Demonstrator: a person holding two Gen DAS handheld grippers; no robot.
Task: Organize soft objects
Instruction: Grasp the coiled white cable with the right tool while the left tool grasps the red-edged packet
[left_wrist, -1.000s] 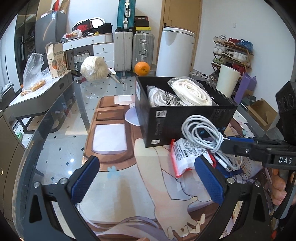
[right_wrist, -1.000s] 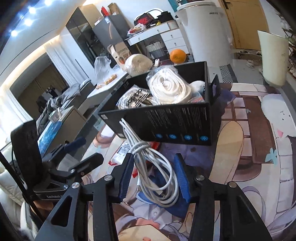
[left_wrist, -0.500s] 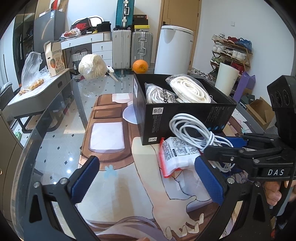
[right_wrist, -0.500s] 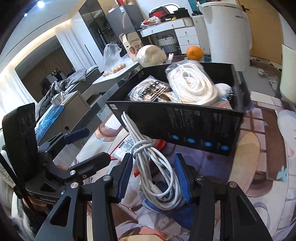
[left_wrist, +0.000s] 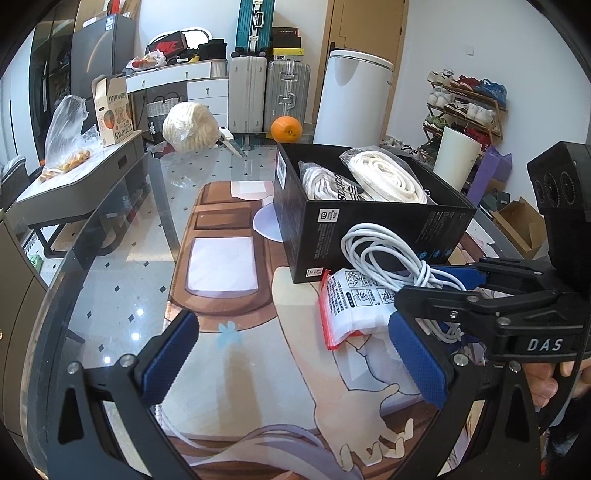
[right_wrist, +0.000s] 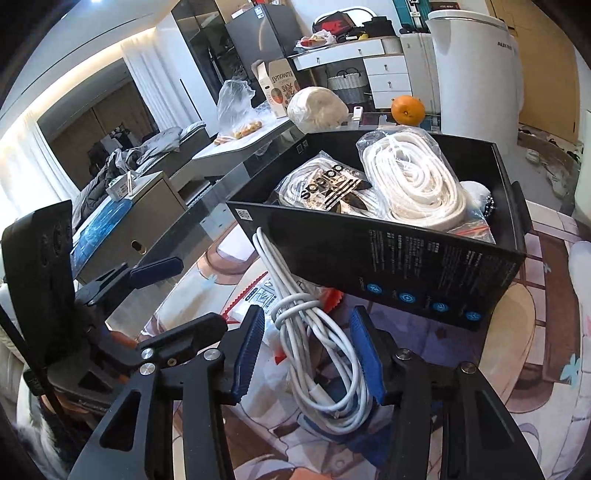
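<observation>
- While its jaws are closing, the right claw (right_wrist: 308, 349) has the coiled white charging cable (right_wrist: 325, 354) between its blue pads; the right pad seems to touch the coil, though whether both pads press on it is hard to tell from this view
- the cable's upper loop leans against the front wall of the open black cardboard box (right_wrist: 424, 280); its lower loops hang over a white plastic packet with a red edge (left_wrist: 354, 306), which lies on the desk (left_wrist: 122, 280) just in front of the box
- inside the box sit a clear bag of flat white cord (right_wrist: 413, 181) and, to its left, a bagged white bundle with a black logo card (right_wrist: 325, 188)
- the left claw (left_wrist: 295, 360) hangs above the printed desk mat (left_wrist: 258, 354) with its jaws wide apart and nothing between them
- a round orange fruit (left_wrist: 286, 129) rests at the far edge of the desk, well apart from the box
</observation>
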